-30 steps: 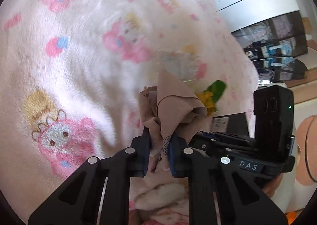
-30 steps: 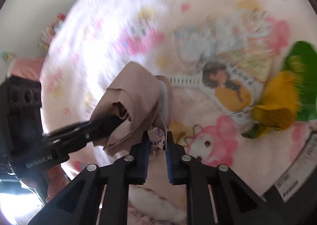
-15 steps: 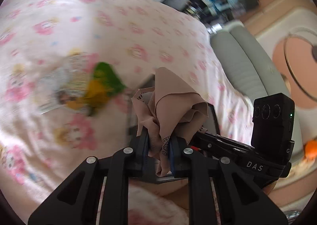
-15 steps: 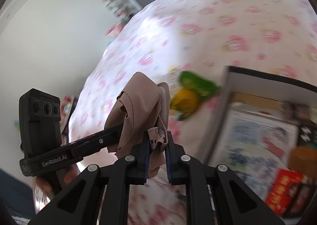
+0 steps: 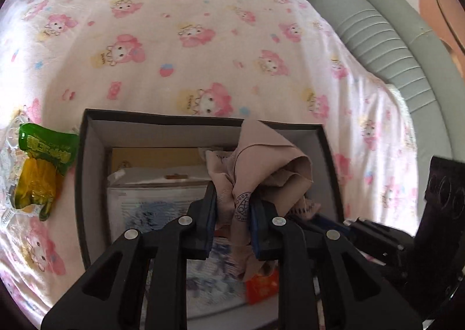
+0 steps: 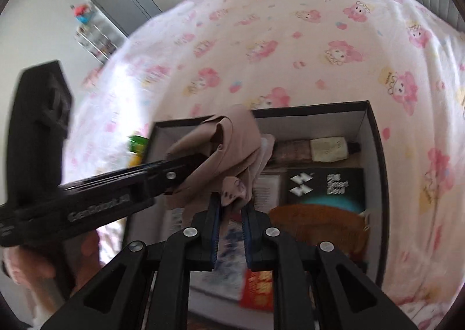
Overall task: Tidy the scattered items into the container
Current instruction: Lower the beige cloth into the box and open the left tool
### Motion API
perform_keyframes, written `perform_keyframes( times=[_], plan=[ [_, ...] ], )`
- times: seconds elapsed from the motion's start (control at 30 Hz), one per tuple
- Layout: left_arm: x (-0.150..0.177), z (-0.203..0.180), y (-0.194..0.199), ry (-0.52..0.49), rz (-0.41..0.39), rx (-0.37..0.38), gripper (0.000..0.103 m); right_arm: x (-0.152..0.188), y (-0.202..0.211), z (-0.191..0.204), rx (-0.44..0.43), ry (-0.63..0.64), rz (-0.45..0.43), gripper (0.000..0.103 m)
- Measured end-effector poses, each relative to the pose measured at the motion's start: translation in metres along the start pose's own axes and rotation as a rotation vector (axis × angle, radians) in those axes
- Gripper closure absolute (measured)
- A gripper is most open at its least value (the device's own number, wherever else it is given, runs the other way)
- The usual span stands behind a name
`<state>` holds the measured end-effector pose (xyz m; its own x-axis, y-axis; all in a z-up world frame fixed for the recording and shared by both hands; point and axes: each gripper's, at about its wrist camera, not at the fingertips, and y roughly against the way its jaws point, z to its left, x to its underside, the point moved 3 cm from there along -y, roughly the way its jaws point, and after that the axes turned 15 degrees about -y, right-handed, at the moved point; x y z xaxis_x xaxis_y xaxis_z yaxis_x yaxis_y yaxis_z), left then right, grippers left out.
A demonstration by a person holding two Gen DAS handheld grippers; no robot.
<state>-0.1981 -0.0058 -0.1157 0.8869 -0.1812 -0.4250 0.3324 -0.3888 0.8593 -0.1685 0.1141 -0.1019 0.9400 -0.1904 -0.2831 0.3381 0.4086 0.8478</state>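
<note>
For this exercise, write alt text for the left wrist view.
Two black fingers pinch a crumpled beige cloth above an open dark box holding books, on a pink cartoon-print bedspread. A green-and-yellow packet lies left of the box.

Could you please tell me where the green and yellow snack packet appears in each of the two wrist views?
Left wrist view: the snack packet lies at the far left on the pink blanket, just outside the box's left wall.
Right wrist view: only a blurred green and yellow sliver of it shows left of centre, beside the same wall.
Shared landmark: the dark-rimmed box, open in both views.
</note>
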Motion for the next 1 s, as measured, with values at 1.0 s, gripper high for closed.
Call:
perform_keyframes(
  times=[1.0],
  plan=[
    [0.023,0.036,-0.012,0.124,0.003,0.058,0.058,-0.026,-0.069,-0.01,0.203,0.044,0.034,0.091]
  ],
)
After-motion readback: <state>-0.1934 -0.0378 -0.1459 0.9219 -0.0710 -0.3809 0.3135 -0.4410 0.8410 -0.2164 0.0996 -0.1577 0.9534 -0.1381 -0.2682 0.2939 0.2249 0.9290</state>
